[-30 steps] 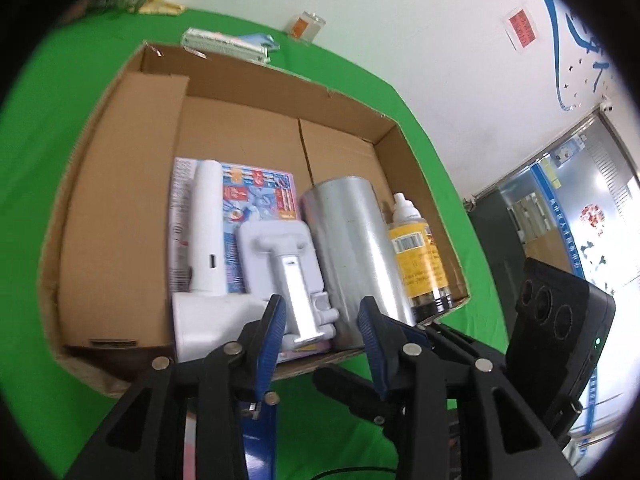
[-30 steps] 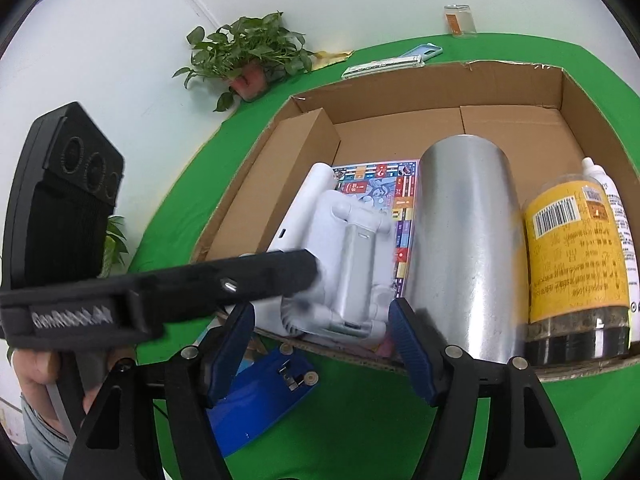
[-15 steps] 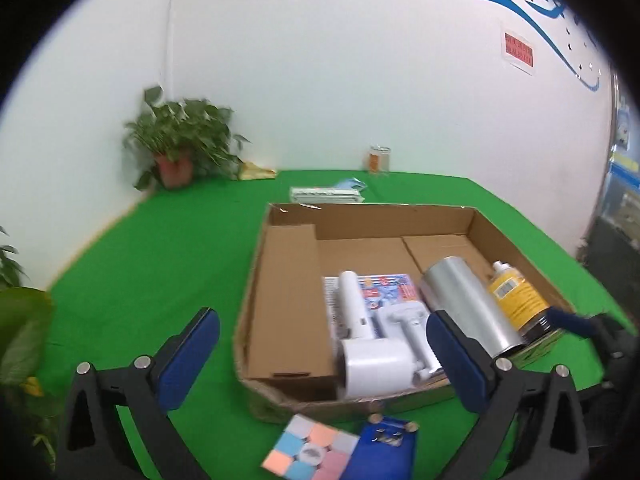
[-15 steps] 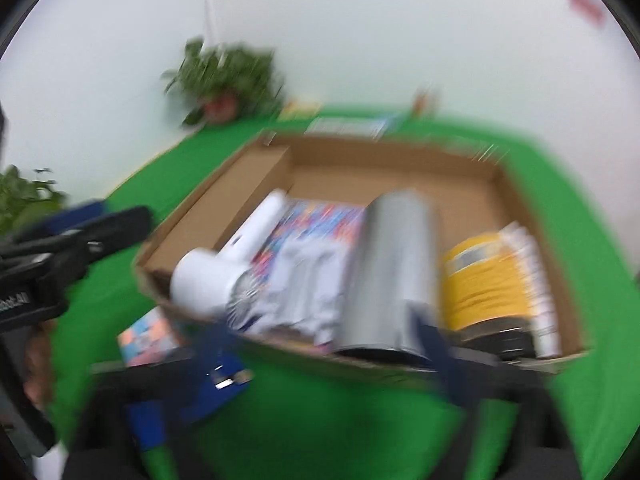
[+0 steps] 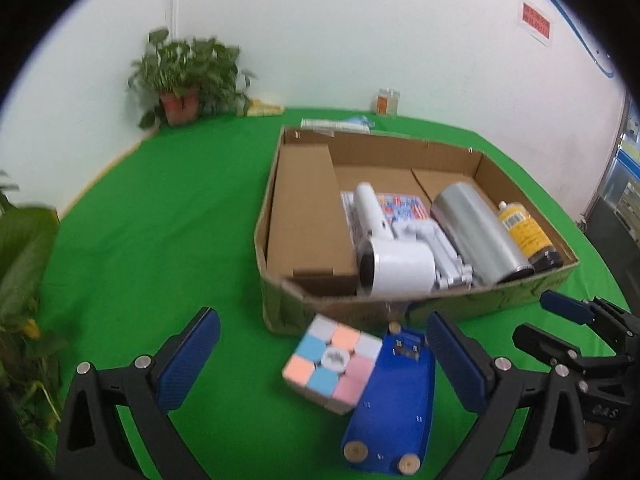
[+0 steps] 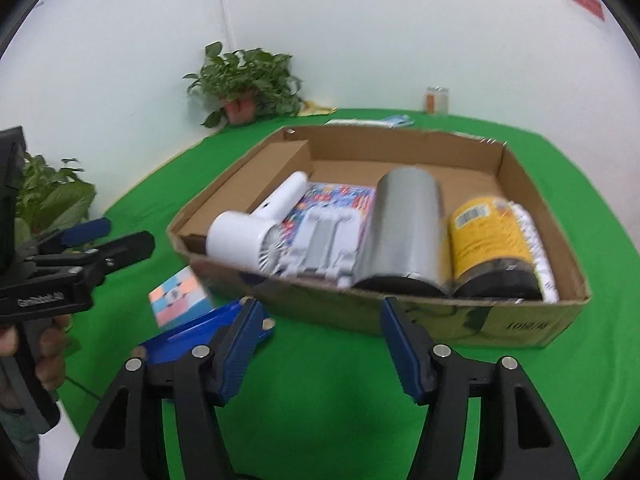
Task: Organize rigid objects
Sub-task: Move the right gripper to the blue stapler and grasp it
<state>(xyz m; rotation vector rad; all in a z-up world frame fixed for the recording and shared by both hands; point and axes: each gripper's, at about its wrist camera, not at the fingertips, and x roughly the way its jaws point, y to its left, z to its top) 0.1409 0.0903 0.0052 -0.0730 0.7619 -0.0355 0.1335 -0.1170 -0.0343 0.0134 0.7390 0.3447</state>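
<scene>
I judge the puzzle cube (image 5: pixel 331 364) comes next: it sits on the green table just outside the box's (image 5: pixel 472 304) near wall, touching the blue toy car (image 5: pixel 390 400), directly ahead of my left gripper (image 5: pixel 324 364). Both the left and the right gripper (image 6: pixel 320 344) are spread wide, empty.

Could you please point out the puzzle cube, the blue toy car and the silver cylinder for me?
puzzle cube (image 5: pixel 334 364): left wrist view, centre of its top face.
blue toy car (image 5: pixel 394 404): left wrist view, middle of its underside.
silver cylinder (image 6: pixel 406 224): right wrist view, middle of its curved side.
</scene>
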